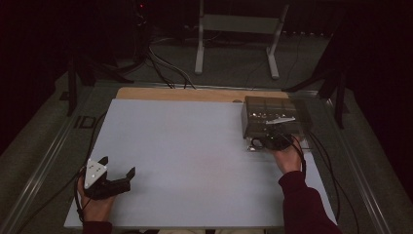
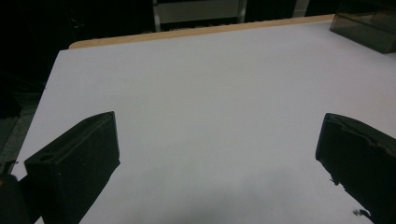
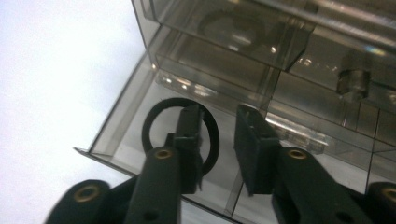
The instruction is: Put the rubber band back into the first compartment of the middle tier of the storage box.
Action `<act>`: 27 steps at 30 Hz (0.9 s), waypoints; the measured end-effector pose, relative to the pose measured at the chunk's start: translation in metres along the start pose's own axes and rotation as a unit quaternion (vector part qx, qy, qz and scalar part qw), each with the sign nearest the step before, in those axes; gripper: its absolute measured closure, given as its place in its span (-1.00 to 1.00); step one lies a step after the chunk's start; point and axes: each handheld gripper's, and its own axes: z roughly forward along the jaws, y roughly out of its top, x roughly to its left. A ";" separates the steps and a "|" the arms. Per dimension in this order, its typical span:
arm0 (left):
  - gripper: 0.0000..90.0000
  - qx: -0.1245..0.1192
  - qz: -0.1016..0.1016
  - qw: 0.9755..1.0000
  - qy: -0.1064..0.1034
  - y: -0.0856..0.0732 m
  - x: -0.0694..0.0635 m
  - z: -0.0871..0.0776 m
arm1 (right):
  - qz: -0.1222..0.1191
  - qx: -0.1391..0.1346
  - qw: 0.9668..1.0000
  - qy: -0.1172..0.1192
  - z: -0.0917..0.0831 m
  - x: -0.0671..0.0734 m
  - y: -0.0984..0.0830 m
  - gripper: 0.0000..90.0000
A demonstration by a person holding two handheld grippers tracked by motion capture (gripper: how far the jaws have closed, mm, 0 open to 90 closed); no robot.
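A smoky clear plastic drawer cabinet stands at the table's far right. Its lowest drawer is pulled out toward me. A black ring lies flat in that drawer. My right gripper reaches into the drawer with its jaws a little apart. The left jaw's tip sits over the ring and nothing is pressed between the pads. The right gripper is at the cabinet's front in the high view. My left gripper rests near the front left of the white table top, open wide with nothing between its jaws.
Another closed drawer higher in the cabinet holds a faint round thing. A wooden strip runs along the table's far edge. Cables trail off the right side. A metal stand is on the floor beyond.
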 end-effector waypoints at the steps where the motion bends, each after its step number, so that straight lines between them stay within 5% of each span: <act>1: -0.99 0.000 0.001 1.000 0.000 0.000 0.000 0.000 | 0.001 -0.003 1.000 -0.001 -0.001 0.000 0.000 0.49; 19: -0.99 0.001 -0.003 1.000 0.000 0.000 0.001 0.000 | 0.001 -0.044 0.999 -0.003 -0.016 -0.002 -0.001 -0.12; 27: -0.99 0.001 -0.003 1.000 0.000 0.000 0.001 0.000 | 0.008 -0.071 0.997 -0.009 -0.028 -0.003 -0.003 -0.54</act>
